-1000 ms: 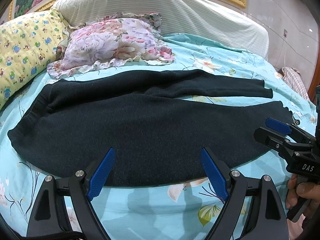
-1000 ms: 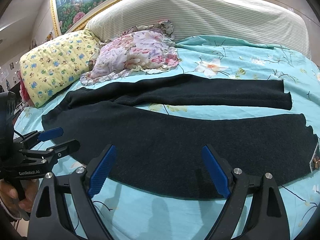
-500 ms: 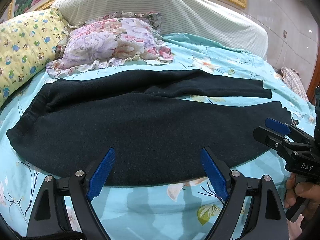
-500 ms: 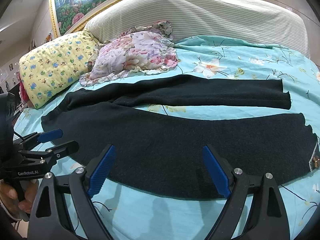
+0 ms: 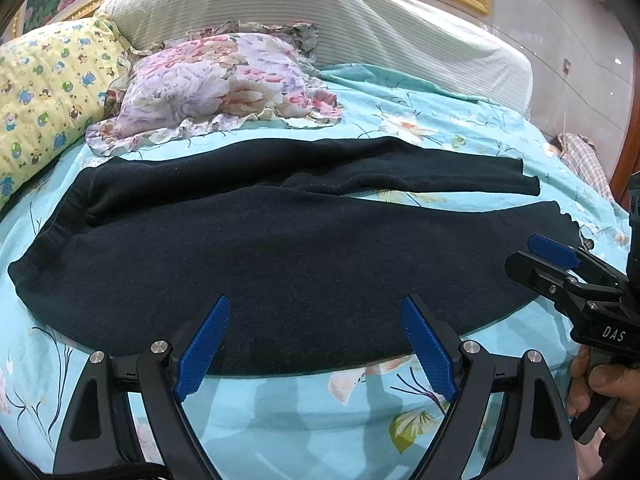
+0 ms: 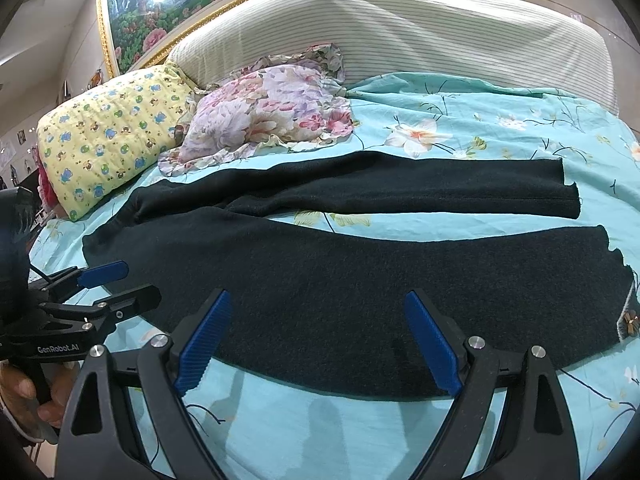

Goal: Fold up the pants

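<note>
Dark pants (image 5: 304,248) lie flat across the floral bedspread, waistband at the left, both legs stretched to the right and slightly apart; they also show in the right wrist view (image 6: 360,276). My left gripper (image 5: 316,312) is open and empty, hovering over the near edge of the near leg. My right gripper (image 6: 320,308) is open and empty over the same near leg, further right. Each gripper shows in the other's view: the right one (image 5: 536,258) near the leg cuff, the left one (image 6: 124,282) near the waistband.
The turquoise floral bedspread (image 5: 304,412) covers the bed. A floral pillow (image 5: 224,84) and a yellow patterned pillow (image 5: 44,92) lie behind the pants, against a striped headboard (image 6: 400,24). A checked cloth (image 5: 584,160) lies past the bed's right edge.
Both grippers have drifted slightly; the pants sit a little lower in both views. Jaws stay open and the pants have not moved.
</note>
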Motion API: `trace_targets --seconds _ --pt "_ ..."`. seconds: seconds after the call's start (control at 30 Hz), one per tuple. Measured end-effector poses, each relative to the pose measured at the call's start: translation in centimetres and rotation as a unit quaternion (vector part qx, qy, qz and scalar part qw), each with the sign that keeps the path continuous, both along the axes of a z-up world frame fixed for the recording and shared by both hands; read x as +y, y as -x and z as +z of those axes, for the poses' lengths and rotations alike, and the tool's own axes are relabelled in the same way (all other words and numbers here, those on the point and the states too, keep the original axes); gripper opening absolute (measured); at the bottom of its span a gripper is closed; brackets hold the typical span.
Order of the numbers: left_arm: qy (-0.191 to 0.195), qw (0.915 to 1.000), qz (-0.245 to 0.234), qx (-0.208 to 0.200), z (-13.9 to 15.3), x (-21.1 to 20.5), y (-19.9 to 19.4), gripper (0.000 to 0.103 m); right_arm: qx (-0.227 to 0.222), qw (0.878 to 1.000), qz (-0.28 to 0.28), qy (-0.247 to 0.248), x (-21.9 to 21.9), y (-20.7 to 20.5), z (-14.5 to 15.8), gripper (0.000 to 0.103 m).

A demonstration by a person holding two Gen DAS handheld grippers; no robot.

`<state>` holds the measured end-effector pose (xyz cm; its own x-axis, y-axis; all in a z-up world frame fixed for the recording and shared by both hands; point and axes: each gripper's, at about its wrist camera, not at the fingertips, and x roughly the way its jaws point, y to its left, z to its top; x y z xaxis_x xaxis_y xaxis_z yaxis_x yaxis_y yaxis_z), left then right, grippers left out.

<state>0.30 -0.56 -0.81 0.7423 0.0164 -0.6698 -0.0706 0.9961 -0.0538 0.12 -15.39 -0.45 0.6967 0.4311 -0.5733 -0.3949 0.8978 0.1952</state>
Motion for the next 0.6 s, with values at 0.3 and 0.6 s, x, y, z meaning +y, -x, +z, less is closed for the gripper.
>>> trace_targets --seconds 0.3,0.6 --pt "0.002 0.9999 -0.008 0.008 0.6 0.0 -1.0 0.088 0.001 1.0 -0.001 -0.007 -0.1 0.0 0.2 0.089" --pt "0.009 0.9997 -0.012 0.016 1.8 0.5 -3.5 0.088 0.007 1.0 -0.022 -0.018 -1.3 -1.3 1.4 0.089"
